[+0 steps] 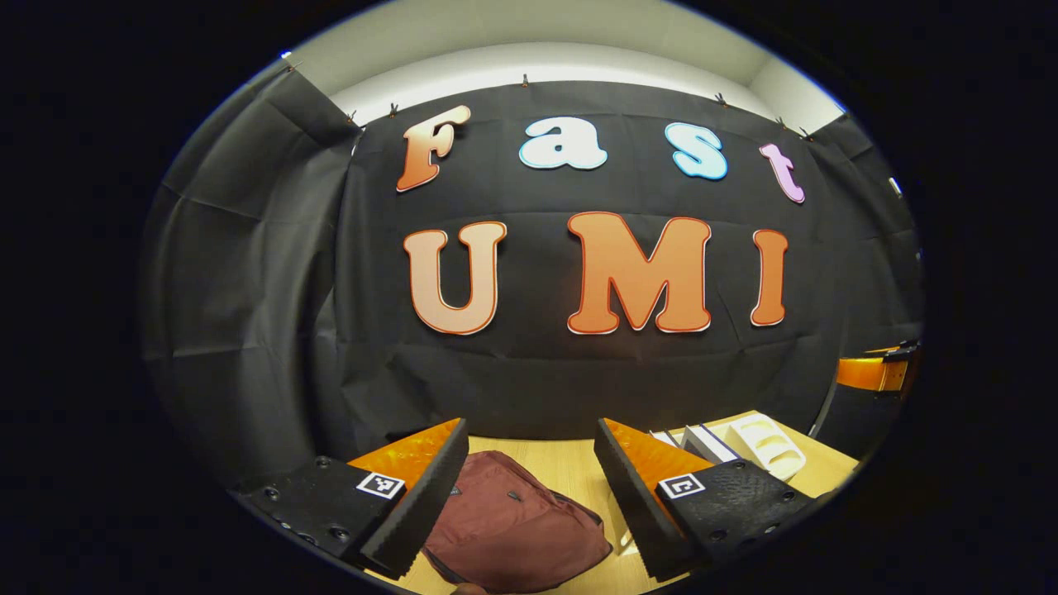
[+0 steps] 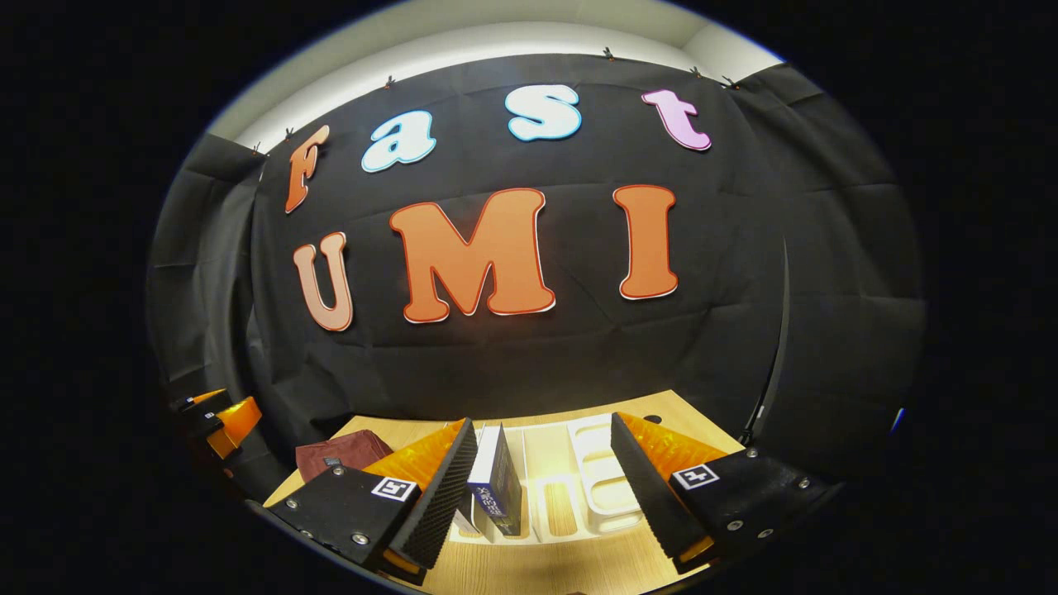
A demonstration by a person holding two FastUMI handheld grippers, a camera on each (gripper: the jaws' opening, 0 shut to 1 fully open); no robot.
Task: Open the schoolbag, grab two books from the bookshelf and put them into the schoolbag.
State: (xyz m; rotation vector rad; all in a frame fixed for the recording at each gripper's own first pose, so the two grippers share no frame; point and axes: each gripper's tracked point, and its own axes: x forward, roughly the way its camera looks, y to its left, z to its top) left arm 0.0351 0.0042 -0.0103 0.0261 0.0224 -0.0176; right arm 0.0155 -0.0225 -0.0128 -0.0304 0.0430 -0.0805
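The maroon schoolbag (image 1: 512,516) lies flat on the counter (image 1: 570,467), still zipped as far as can be told, with the white bookshelf (image 1: 764,446) off to its right so that books need only a short carry across. In the left gripper view the left hand-held gripper (image 1: 529,496) hangs above the schoolbag with its jaws spread wide and nothing between them, tilted only slightly down toward the bag, which reads as a lead-in to the opening step.

In the right gripper view the right hand-held gripper (image 2: 541,496) is likewise wide open and holds nothing. It is aimed at the bookshelf (image 2: 595,479), right of the schoolbag (image 2: 339,454), where a dark blue book (image 2: 496,483) stands upright in a slot at the shelf's left end, close to the gripper's left finger but apart from it. Standing upright leaves the book's spine exposed for a pinch. Both are held level and high, facing the booth wall.
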